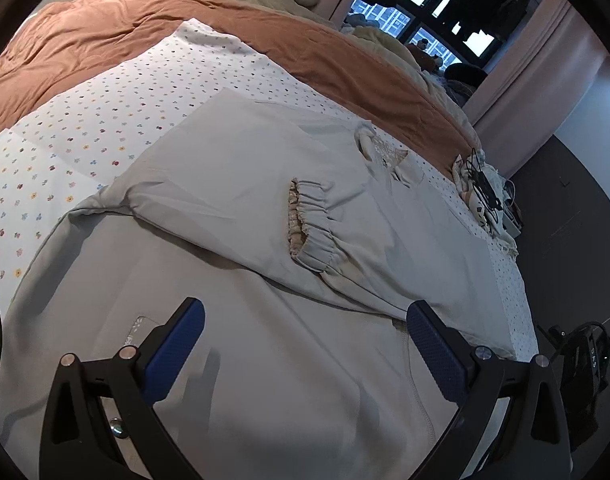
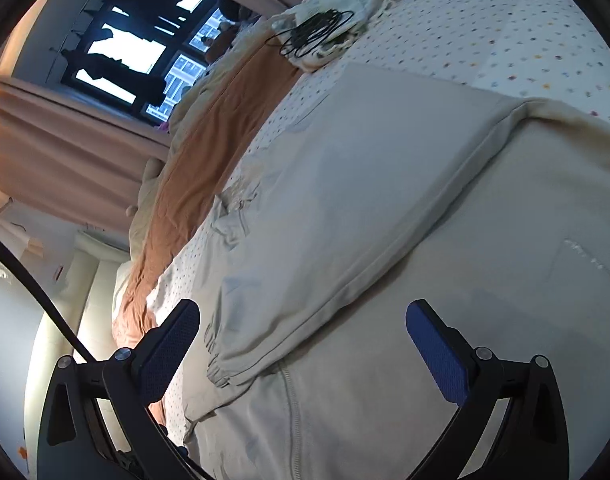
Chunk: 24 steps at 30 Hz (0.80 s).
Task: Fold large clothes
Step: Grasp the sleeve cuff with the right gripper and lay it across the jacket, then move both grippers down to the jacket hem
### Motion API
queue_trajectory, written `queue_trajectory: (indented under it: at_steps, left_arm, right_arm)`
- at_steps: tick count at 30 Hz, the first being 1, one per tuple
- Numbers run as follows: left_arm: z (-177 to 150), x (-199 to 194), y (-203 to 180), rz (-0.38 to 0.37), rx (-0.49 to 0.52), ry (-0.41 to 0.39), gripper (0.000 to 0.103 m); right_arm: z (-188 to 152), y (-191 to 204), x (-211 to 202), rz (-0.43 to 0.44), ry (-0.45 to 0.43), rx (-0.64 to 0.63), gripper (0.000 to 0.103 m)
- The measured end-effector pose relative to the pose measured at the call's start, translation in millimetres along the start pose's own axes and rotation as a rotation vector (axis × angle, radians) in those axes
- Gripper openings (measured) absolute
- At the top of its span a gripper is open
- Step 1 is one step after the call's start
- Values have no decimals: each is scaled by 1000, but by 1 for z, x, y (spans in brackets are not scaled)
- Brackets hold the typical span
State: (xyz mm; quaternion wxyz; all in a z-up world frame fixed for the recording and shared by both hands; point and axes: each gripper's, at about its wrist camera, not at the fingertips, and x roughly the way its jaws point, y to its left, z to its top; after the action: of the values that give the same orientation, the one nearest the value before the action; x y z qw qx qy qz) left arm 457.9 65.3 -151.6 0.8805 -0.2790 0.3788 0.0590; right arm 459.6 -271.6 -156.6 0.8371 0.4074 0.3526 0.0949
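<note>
While the pale grey garment [image 1: 241, 184] lies spread over the dotted sheet [image 1: 85, 120] of the bed, both sleeves appear already folded inward across its body, so the first stage of the fold looks done. In the left wrist view one sleeve runs up and ahead of the left gripper [image 1: 305, 344], ending in a gathered elastic cuff [image 1: 311, 228] that lies on the chest beyond and between the fingers. In the right wrist view the other sleeve [image 2: 345, 216] lies as a long flat band across the body, its cuff [image 2: 221, 368] just ahead of the right gripper [image 2: 303, 344] and nearer its left finger.

What remains, as I judge it, is to bring the lower half up over the sleeves, or fold the body in halves, until a compact packet is left.

Both grippers stand with fingers spread wide and nothing between them; they hover above the cloth with no cloth pinched.

This garment looks like a light jacket or sweatshirt: soft, thin fabric with shallow creases, a zip or seam line [image 2: 291, 412] running down the front between the right fingers, and a rumpled collar at the far end. An orange quilt [image 1: 105, 36] lies beyond it.
</note>
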Motion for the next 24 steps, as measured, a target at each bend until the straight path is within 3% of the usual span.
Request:
queue_trajectory:
  at_steps: [4, 6, 15, 20, 24]
  left_arm:
    - [-8, -10, -3, -20, 12, 25, 103]
    - [-12, -26, -3, -54, 14, -2, 103]
    - [-47, -105, -12, -54, 147, -118, 103]
    - [-59, -153, 1, -50, 164, -182, 103]
    - [-66, -183, 19, -32, 149, -208, 103]
  right_arm:
    - [-7, -11, -14, -27, -17, 11, 103]
    - [-12, -18, -38, -54, -42, 1, 103]
    - [-34, -42, -137, -145, -135, -18, 103]
    - [-48, -46, -196, -182, -238, -67, 103]
    - [-57, -53, -231, -206, -251, -121, 103]
